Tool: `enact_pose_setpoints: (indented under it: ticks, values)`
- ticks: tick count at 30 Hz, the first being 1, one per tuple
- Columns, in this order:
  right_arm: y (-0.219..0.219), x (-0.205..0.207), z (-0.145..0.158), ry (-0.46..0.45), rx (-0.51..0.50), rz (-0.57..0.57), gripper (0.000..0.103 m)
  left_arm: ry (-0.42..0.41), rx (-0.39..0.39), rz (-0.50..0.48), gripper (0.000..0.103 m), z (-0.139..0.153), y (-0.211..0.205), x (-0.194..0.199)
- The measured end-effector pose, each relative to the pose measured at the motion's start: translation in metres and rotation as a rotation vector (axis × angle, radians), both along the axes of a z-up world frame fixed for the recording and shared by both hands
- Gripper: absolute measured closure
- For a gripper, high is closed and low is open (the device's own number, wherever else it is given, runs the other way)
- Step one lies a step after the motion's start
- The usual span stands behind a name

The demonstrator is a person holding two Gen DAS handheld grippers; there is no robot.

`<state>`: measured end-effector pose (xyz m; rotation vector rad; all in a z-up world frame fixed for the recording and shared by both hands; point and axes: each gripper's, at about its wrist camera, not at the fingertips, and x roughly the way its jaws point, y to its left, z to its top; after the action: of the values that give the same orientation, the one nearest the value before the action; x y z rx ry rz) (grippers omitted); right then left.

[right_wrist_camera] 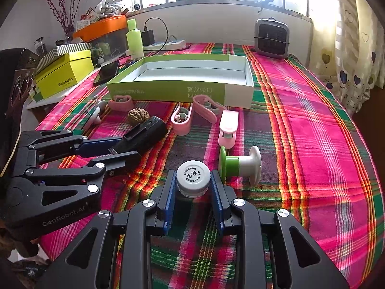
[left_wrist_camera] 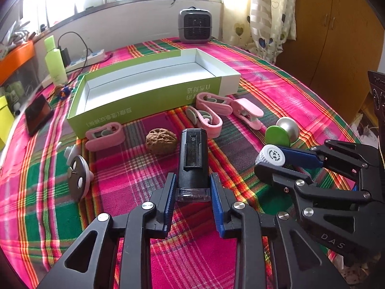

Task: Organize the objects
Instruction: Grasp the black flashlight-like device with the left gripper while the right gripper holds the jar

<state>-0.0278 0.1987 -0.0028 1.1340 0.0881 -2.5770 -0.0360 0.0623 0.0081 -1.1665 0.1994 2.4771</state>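
My left gripper [left_wrist_camera: 193,187] is shut on a black box-shaped device [left_wrist_camera: 193,154] with a clear end; it also shows in the right wrist view [right_wrist_camera: 142,136]. My right gripper [right_wrist_camera: 192,187] is shut on a small white-capped bottle [right_wrist_camera: 193,177], seen from the side in the left wrist view [left_wrist_camera: 270,157]. An open green and white box [left_wrist_camera: 154,84] lies beyond on the plaid cloth, empty inside. Several pink clips [left_wrist_camera: 208,118] lie in front of it, with a walnut [left_wrist_camera: 160,141], a green and silver knob [left_wrist_camera: 282,130] and a grey disc-shaped object [left_wrist_camera: 77,178].
A grey heater [left_wrist_camera: 195,25] stands at the table's far edge. A green bottle [left_wrist_camera: 55,60], a power strip [left_wrist_camera: 91,57], a phone [left_wrist_camera: 37,114] and a yellow box [right_wrist_camera: 63,73] are at the left. A curtain and a wooden cabinet [left_wrist_camera: 336,36] stand to the right.
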Motion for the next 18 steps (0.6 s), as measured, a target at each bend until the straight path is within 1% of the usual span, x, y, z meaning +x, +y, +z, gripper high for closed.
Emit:
enact_pose_setpoints:
  ticks: [5, 7, 9, 11, 14, 16, 18]
  values:
    - [-0.001, 0.000, 0.000, 0.001, 0.001, -0.001, 0.074, -0.001, 0.000, 0.016, 0.076, 0.000, 0.002, -0.009]
    - [-0.001, 0.000, -0.001, 0.001, 0.003, -0.001, 0.074, -0.004, 0.001, 0.015, 0.072, 0.000, 0.005, -0.014]
    - [-0.001, 0.000, 0.000, 0.002, 0.004, 0.000, 0.074, -0.008, 0.007, 0.008, 0.065, 0.000, 0.007, -0.017]
    - [-0.001, 0.000, 0.000, 0.002, 0.002, 0.000, 0.074, -0.006, 0.000, 0.004, 0.064, 0.000, 0.009, -0.019]
    - [-0.001, 0.000, 0.000, 0.002, 0.004, -0.001, 0.074, -0.003, -0.010, 0.015, 0.064, 0.000, 0.011, -0.021]
    - [-0.001, 0.000, -0.001, 0.001, 0.004, -0.001, 0.074, 0.000, -0.018, 0.018, 0.066, 0.000, 0.011, -0.021]
    - [-0.001, 0.000, -0.001, 0.001, 0.008, -0.001, 0.074, 0.004, -0.024, 0.032, 0.077, 0.001, 0.011, -0.021]
